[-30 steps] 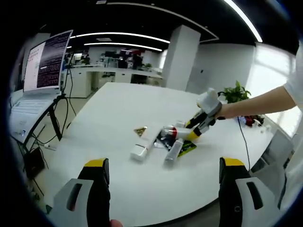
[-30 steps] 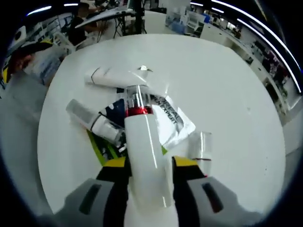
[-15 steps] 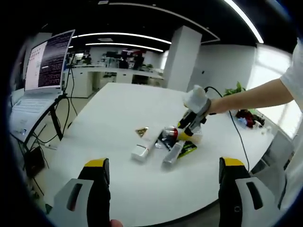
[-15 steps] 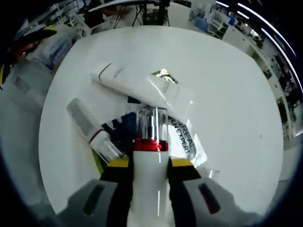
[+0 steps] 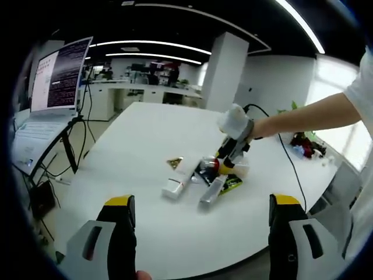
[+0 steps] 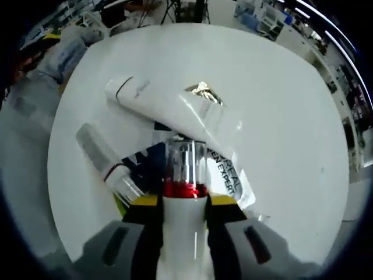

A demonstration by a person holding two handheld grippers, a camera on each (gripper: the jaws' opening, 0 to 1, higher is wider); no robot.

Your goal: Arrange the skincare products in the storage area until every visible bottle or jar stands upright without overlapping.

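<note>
In the left gripper view, my left tongs (image 5: 198, 233) hang wide open and empty above the near edge of the round white table (image 5: 140, 134). Farther in, my right tongs (image 5: 226, 162) reach down to the pile of skincare items, beside a white squeeze tube (image 5: 176, 182) lying flat.

In the right gripper view, my right tongs (image 6: 182, 205) are clamped on a white bottle with a red band and clear cap (image 6: 183, 192). It points over a silver sachet (image 6: 224, 178), the white tube and a lying clear-capped bottle (image 6: 108, 166).
</note>
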